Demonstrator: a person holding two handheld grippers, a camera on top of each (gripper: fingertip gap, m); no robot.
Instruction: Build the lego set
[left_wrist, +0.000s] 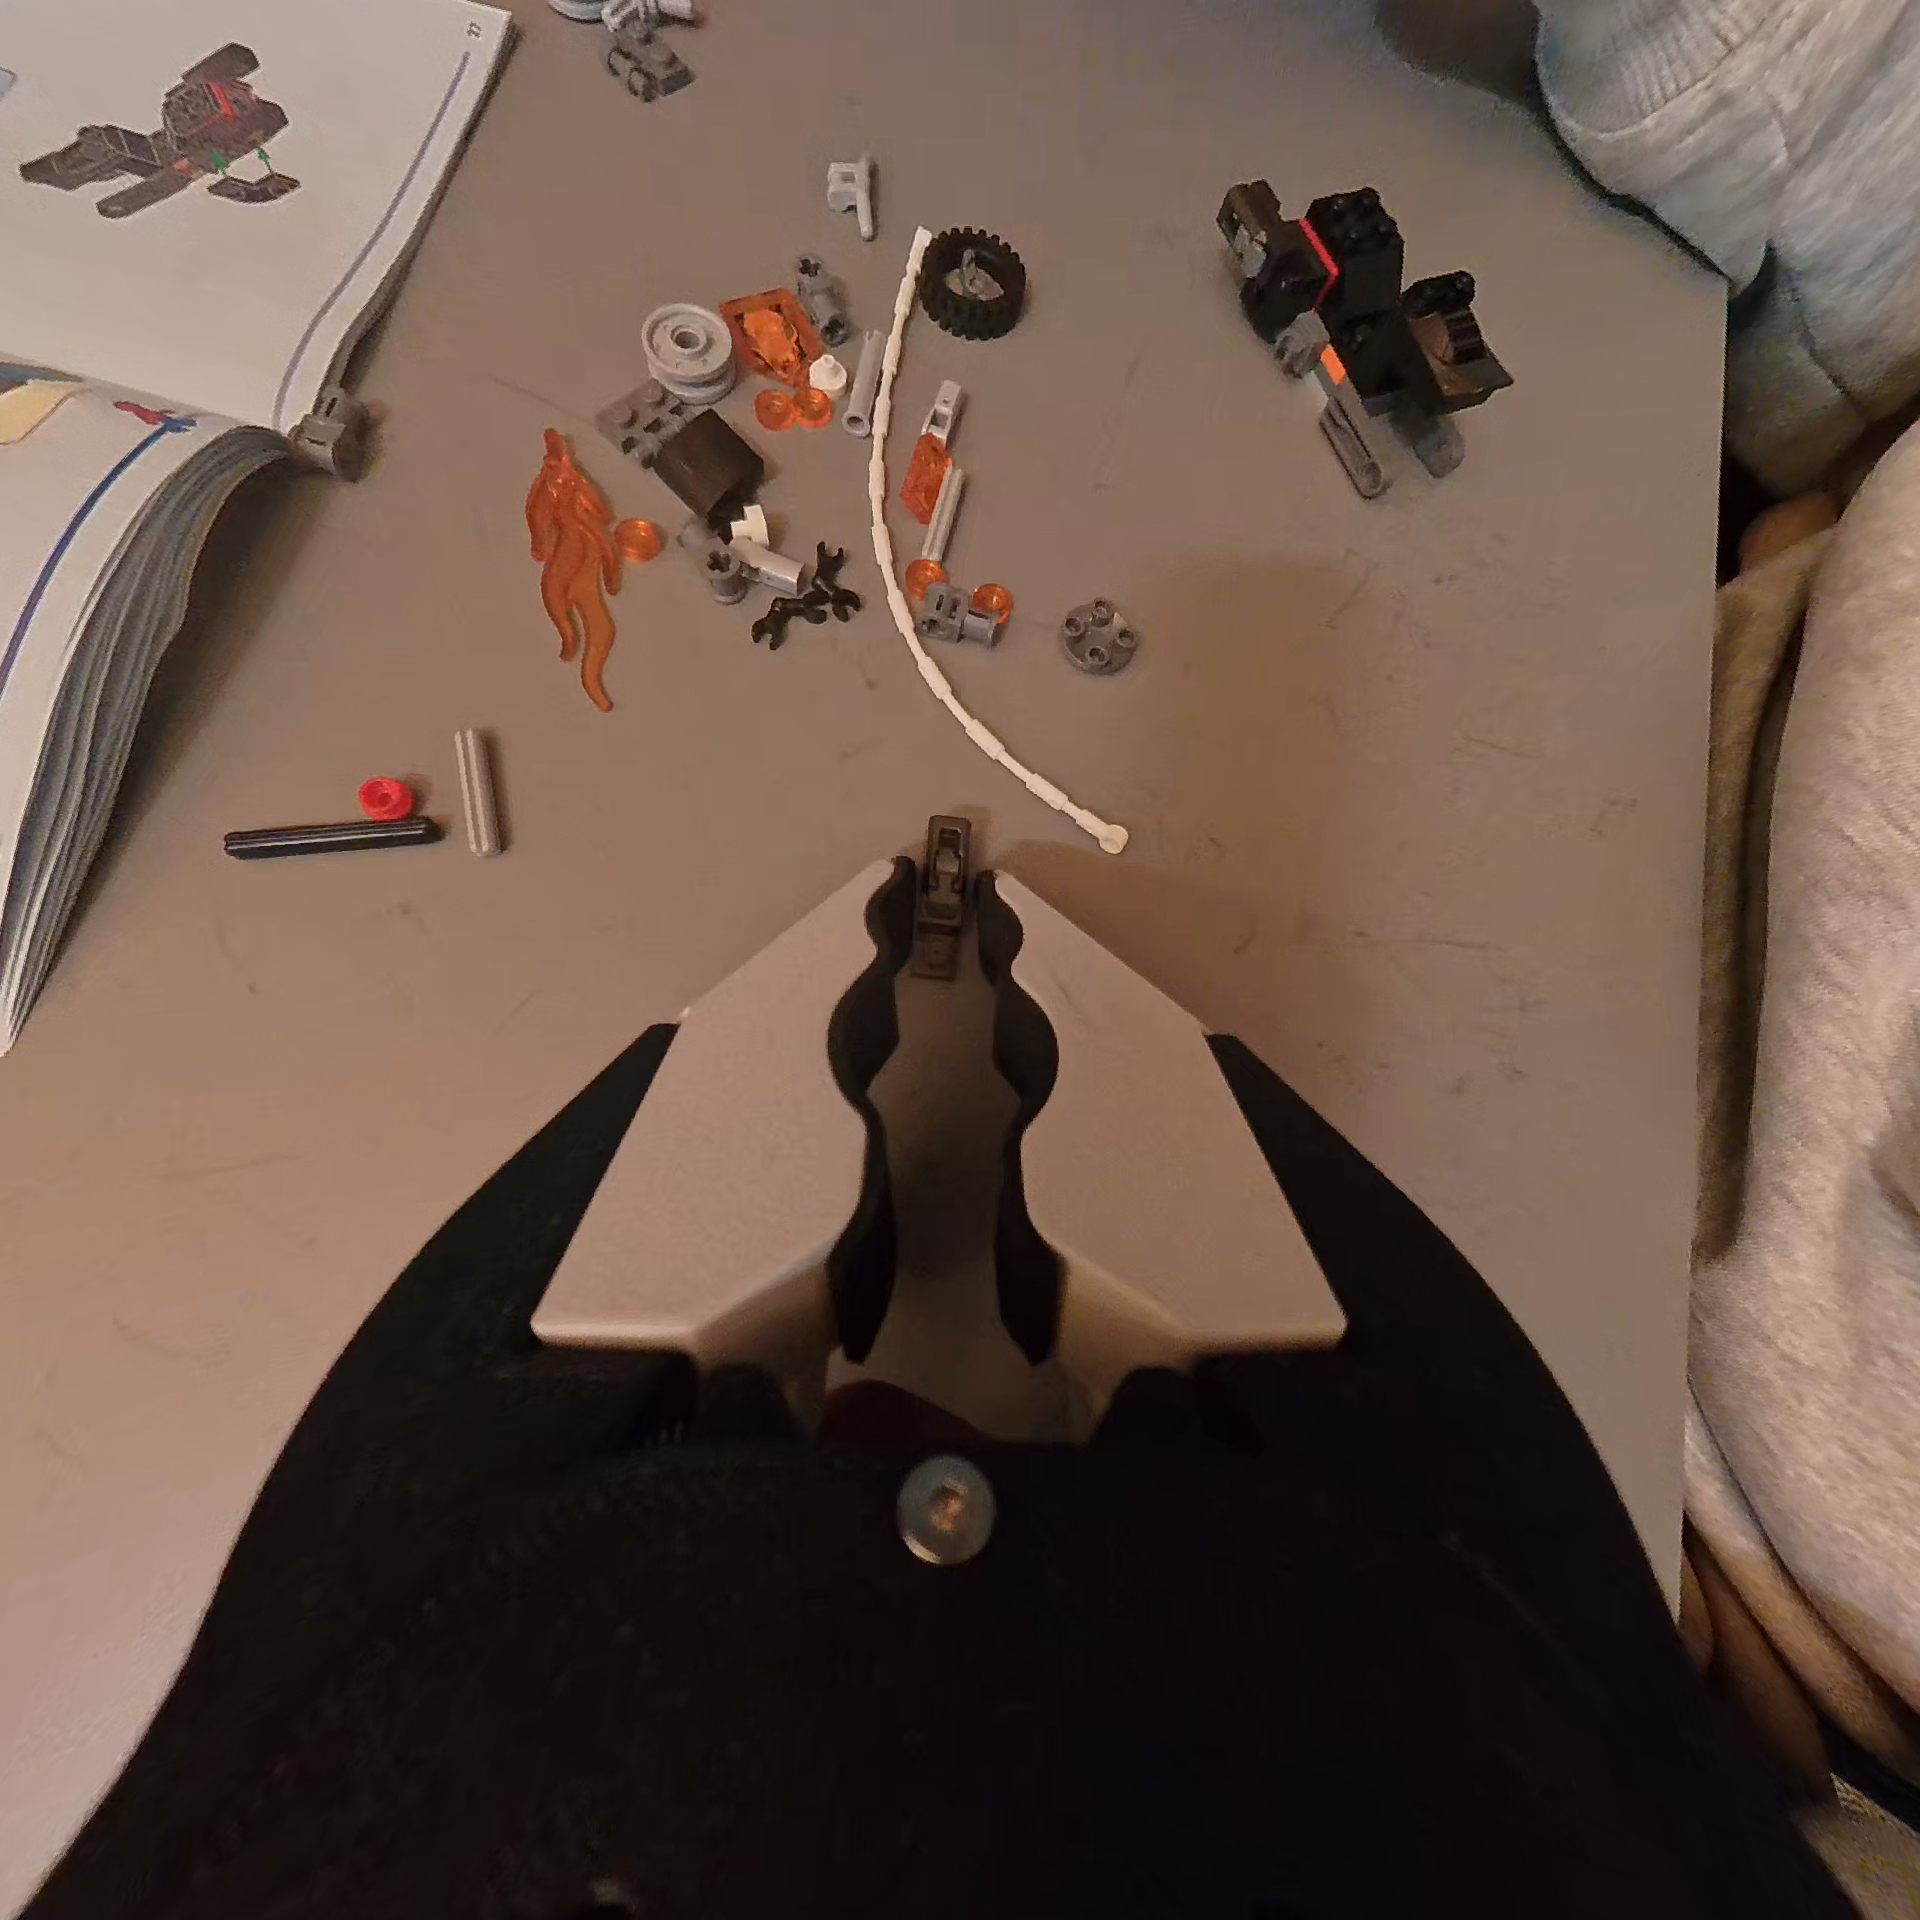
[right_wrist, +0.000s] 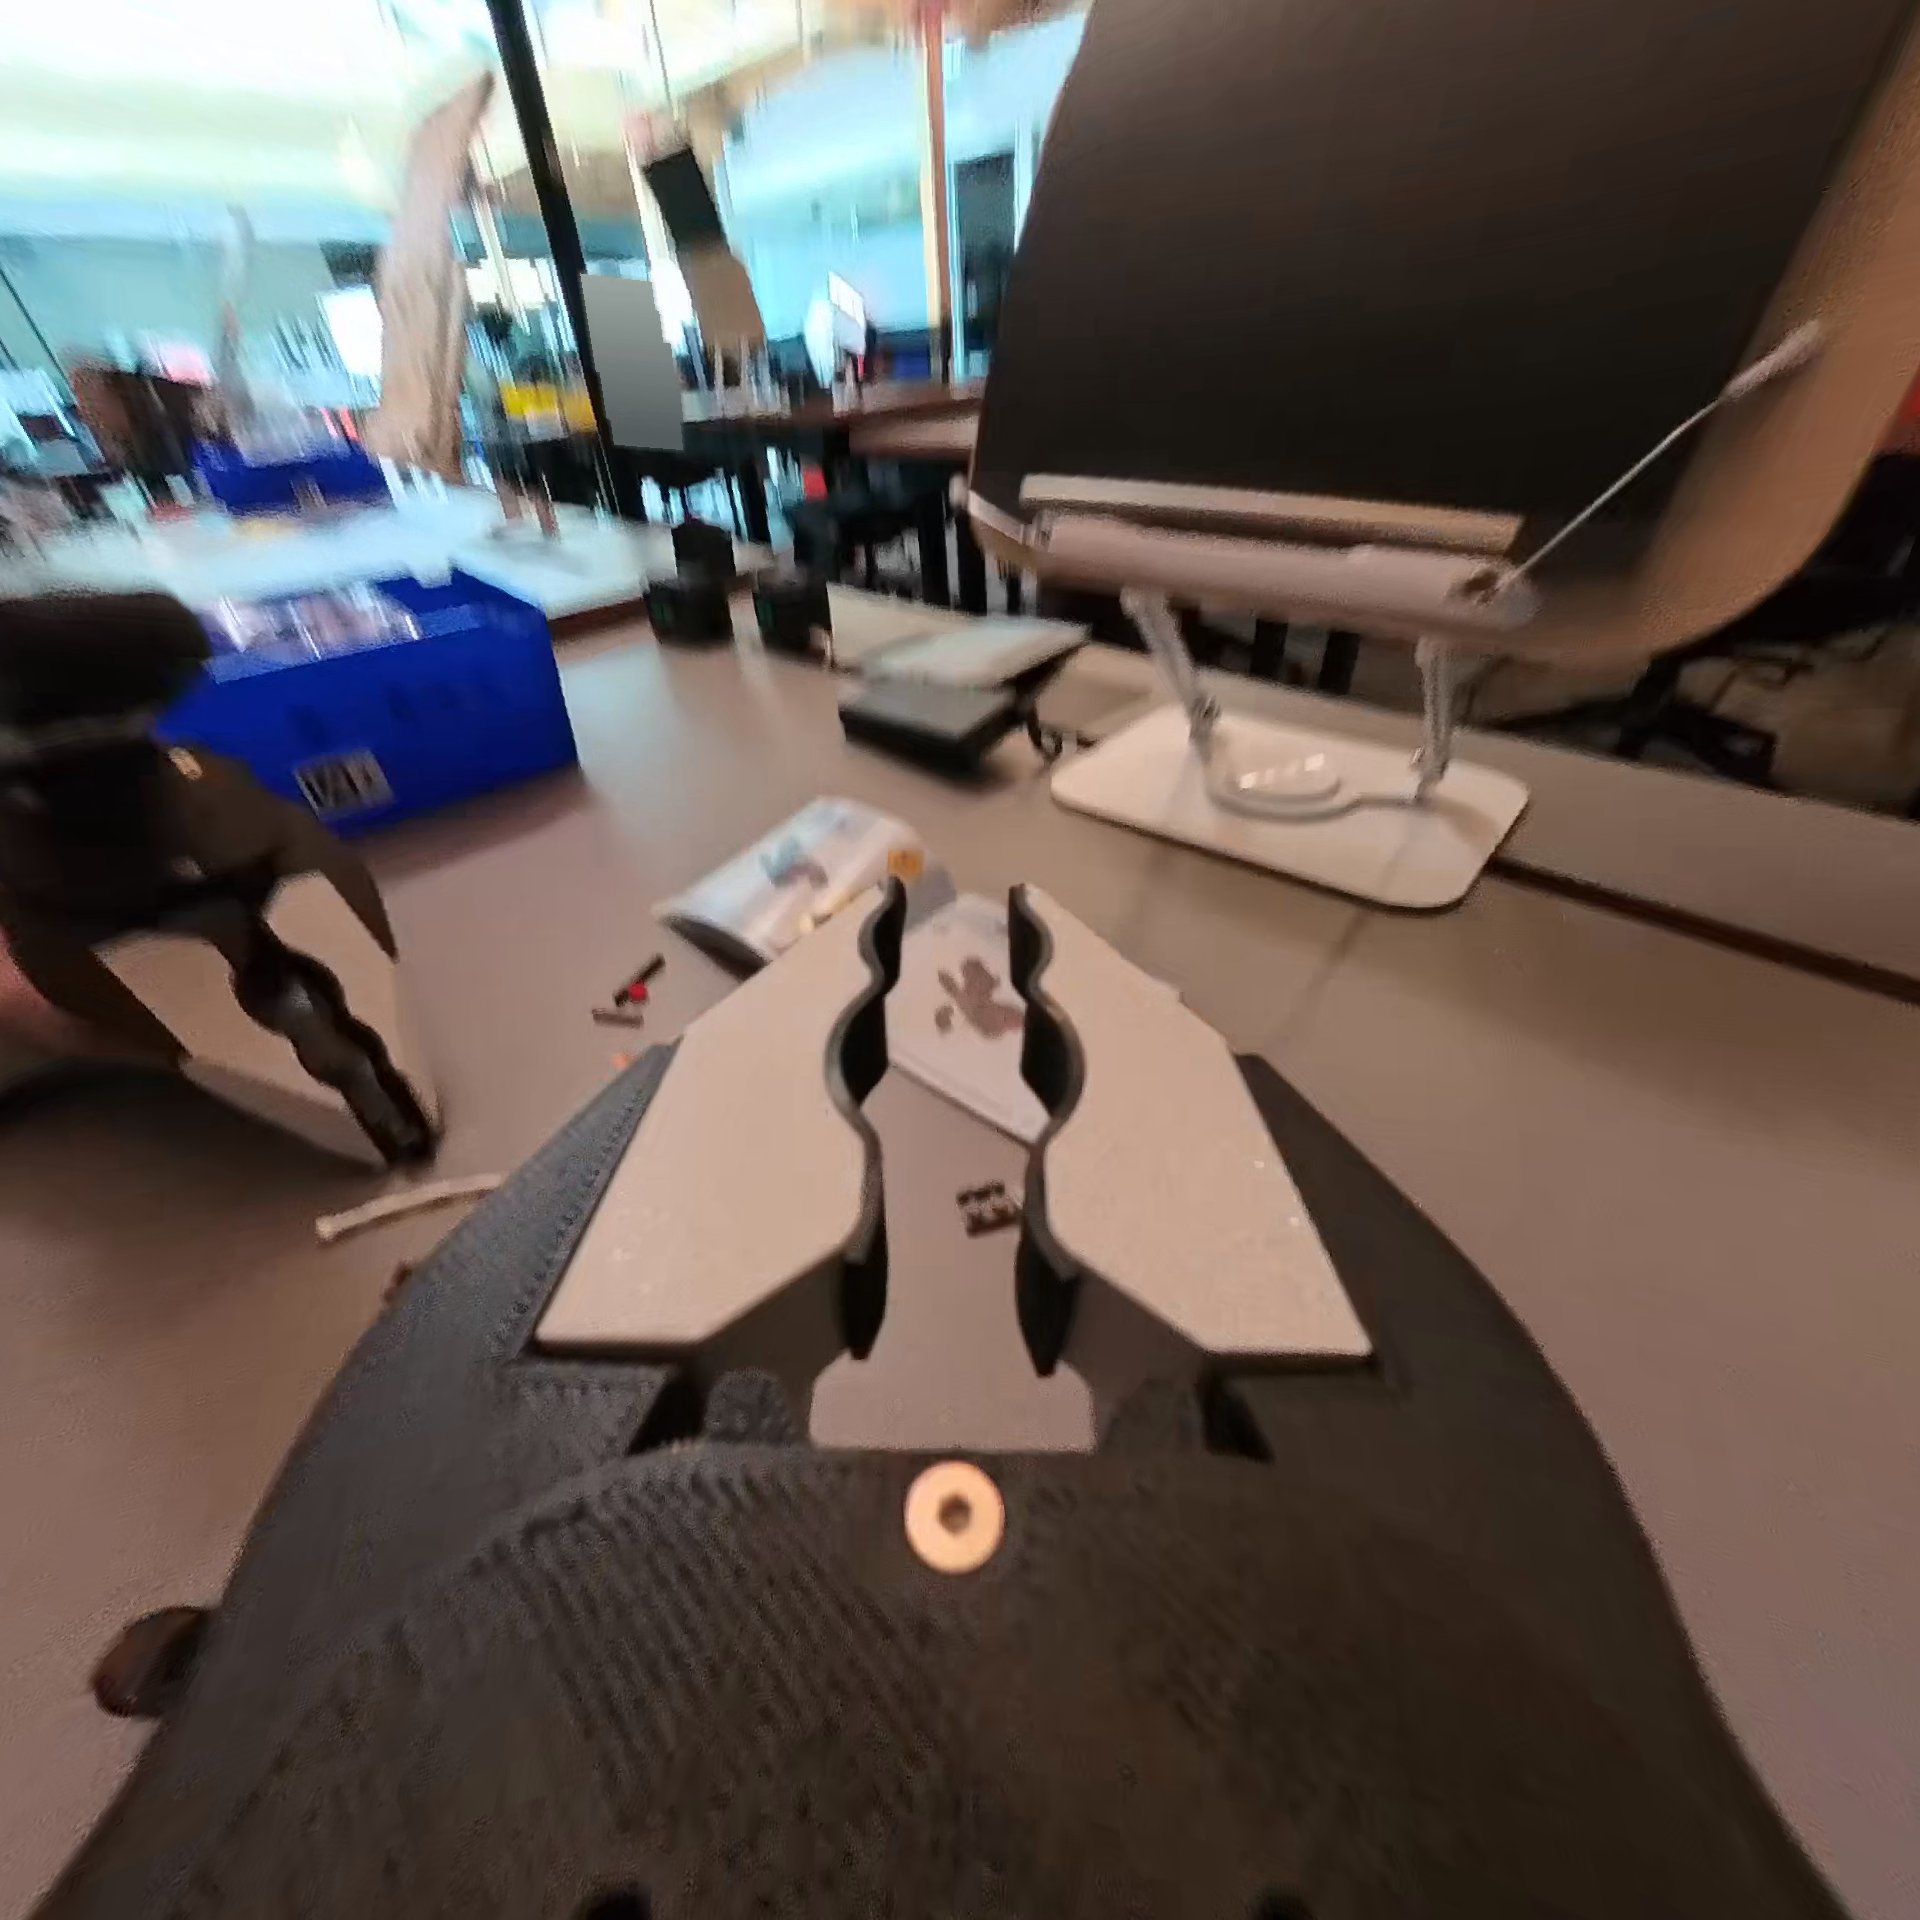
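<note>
The left claw (left_wrist: 943, 883) is clamped on a small dark piece (left_wrist: 941, 902), held above the table (left_wrist: 1351, 935). Just ahead of its tips curves a white chain (left_wrist: 891, 540); beyond lie loose parts (left_wrist: 727, 436), a tyre (left_wrist: 974, 282) and, ahead-right, the black model (left_wrist: 1351, 312). A booklet (left_wrist: 208, 260) lies ahead-left. The right claw (right_wrist: 956, 904) stands apart, empty, with the booklet (right_wrist: 966, 997) ahead of it.

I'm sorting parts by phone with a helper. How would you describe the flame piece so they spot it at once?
Start at the open instruction booklet on the grey table, then look right to the loose parts. At the pile's left edge lies the flame piece: long, wavy, see-through orange, far larger than the small round orange studs nearby.
</note>
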